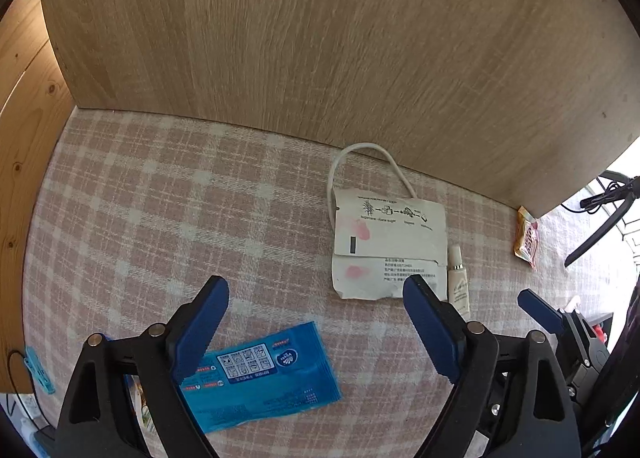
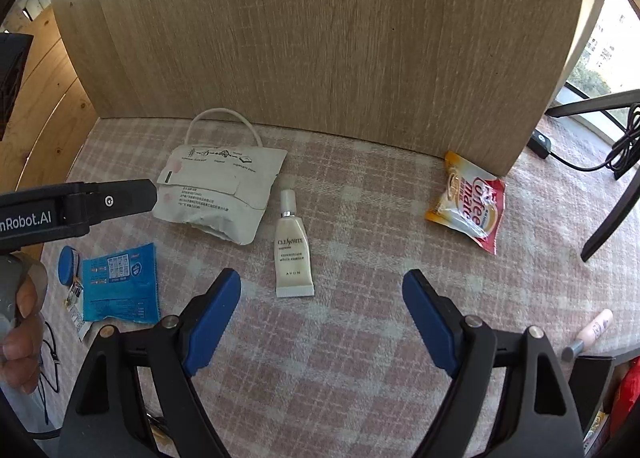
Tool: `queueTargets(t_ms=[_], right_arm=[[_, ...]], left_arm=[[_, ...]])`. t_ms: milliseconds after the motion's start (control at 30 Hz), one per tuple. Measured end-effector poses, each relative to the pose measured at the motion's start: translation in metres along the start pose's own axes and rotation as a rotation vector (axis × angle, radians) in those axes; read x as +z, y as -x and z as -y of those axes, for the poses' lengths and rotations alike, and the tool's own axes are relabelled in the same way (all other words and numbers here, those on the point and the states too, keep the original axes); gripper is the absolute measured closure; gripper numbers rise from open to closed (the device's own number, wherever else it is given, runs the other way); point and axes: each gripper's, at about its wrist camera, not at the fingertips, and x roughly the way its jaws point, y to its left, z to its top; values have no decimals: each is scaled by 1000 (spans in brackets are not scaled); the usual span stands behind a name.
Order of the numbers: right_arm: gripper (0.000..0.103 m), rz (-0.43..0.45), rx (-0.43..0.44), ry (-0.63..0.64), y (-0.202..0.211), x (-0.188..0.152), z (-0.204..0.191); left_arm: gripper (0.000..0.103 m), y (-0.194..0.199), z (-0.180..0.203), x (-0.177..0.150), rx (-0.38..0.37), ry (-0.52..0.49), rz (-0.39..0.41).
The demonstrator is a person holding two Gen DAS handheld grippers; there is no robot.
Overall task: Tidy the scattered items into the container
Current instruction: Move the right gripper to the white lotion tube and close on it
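Observation:
On a pink plaid cloth (image 1: pixel 160 198) lie a blue wipes packet (image 1: pixel 264 374) (image 2: pixel 120 286), a white paper pouch (image 1: pixel 388 242) (image 2: pixel 224 194), a small white cream tube (image 1: pixel 458 278) (image 2: pixel 294 246) and a Coffee-mate sachet (image 1: pixel 527 238) (image 2: pixel 470 206). My left gripper (image 1: pixel 316 290) is open and empty just above the blue packet; it shows from the side in the right wrist view (image 2: pixel 64 262). My right gripper (image 2: pixel 322 286) is open and empty, near the cream tube. No container is clearly in view.
A wooden panel (image 1: pixel 320 38) stands upright along the back of the cloth. A white cord loop (image 1: pixel 360 154) lies behind the pouch. A pink tube (image 2: pixel 592 330) lies at the right edge. A dark chair frame (image 2: pixel 608 194) stands to the right.

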Motion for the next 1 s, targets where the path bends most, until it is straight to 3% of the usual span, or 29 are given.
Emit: queueTargets(t_ms=[167, 433, 533, 633, 733, 867, 933, 967, 1000], right_arm=[[38, -26, -8, 8, -17, 9, -1], [42, -32, -7, 7, -24, 10, -1], [49, -34, -35, 33, -23, 8, -7], [65, -32, -75, 80, -21, 4, -15], [80, -35, -84, 81, -18, 2, -16], [80, -40, -69, 58, -14, 0, -13], [80, -40, -70, 58, -12, -3, -14], [81, -41, -69, 57, -11, -4, -14], [81, -42, -65, 53, -10, -5, -14]], left_arm=[[27, -13, -10, -1, -35, 29, -45], [45, -16, -17, -16, -99, 65, -93], [52, -11, -19, -23, -119, 68, -94], [58, -7, -22, -30, -147, 77, -102], [73, -1, -27, -40, -180, 85, -110], [87, 12, -31, -52, -191, 64, -98], [83, 21, -36, -58, -153, 61, -73], [67, 27, -41, -62, -125, 70, -51], [60, 33, -46, -65, -125, 75, -36]])
